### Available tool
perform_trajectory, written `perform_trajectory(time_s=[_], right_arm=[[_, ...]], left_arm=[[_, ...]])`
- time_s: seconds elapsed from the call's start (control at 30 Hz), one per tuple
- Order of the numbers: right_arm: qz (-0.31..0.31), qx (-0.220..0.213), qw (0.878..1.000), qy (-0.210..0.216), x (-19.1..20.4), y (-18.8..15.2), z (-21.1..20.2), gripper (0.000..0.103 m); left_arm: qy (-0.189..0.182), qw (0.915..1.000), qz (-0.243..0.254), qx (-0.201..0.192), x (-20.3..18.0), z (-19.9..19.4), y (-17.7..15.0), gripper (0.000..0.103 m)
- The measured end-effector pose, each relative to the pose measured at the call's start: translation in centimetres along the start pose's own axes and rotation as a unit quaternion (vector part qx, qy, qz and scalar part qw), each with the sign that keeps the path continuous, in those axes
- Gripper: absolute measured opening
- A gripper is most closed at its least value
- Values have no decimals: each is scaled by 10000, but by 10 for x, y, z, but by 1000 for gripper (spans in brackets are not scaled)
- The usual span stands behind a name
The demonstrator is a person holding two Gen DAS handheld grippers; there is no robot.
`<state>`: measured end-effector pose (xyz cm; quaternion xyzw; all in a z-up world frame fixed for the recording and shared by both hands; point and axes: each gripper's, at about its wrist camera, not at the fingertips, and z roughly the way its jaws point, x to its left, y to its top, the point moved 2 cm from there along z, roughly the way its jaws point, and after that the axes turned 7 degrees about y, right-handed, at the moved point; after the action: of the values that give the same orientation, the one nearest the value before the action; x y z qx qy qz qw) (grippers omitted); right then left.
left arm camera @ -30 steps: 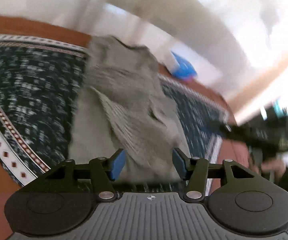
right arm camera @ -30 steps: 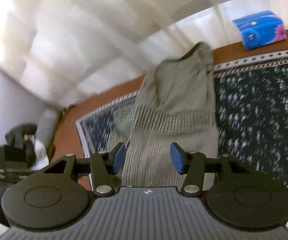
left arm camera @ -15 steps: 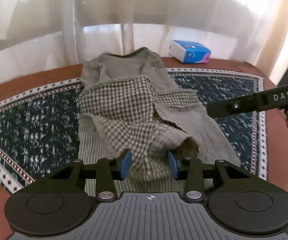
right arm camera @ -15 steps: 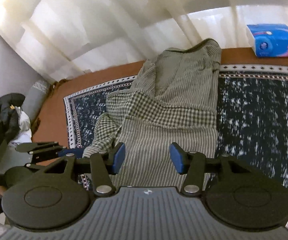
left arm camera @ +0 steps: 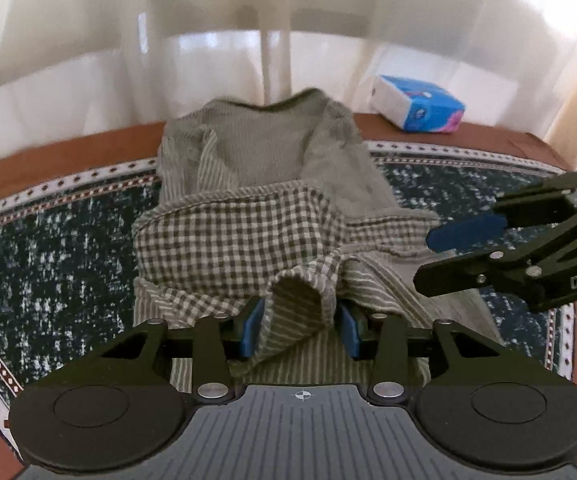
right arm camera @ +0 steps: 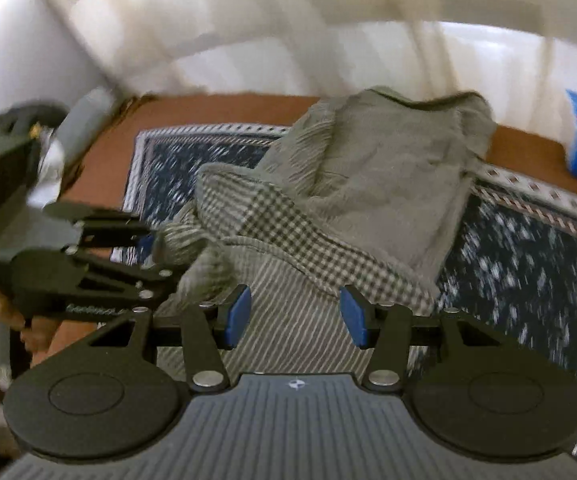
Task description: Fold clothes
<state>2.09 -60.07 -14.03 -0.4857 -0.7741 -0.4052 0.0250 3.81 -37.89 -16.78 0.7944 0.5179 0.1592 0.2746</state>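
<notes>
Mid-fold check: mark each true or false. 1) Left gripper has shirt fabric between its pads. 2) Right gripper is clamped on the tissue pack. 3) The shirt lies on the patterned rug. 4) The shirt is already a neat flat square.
1) True: the left gripper pinches a fold of the shirt.
2) False: the right gripper is open above the shirt; the tissue pack sits apart, beyond the shirt.
3) True: the patterned rug lies beneath it.
4) False: it is rumpled, with a checked part turned over.

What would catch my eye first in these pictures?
A grey-green checked and striped garment lies half folded in the middle of a dark patterned cloth. The left gripper has a fold of it between its blue pads. A blue tissue pack sits beyond, by the curtain.
</notes>
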Motion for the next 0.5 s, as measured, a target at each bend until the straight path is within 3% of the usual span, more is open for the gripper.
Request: perform_trajectory(time_s=[0.17,0.37,0.47,0.5], right_arm=[[-596,297,9974,291,-1,10,18,56],[-746,496,9943,581,0,13,37,54],[-554,560,9943,725,-1,11,35,16],[-480,535,9946,754,-1,11,31,14]], left_arm=[[23,10000,-97,1,2,-3,1,58],[81,9996,-285,36,8,0,11,59],[36,9990,-450,-60,11,-3,17,60],[57,9989,-461,-97,12,-3,19,60]])
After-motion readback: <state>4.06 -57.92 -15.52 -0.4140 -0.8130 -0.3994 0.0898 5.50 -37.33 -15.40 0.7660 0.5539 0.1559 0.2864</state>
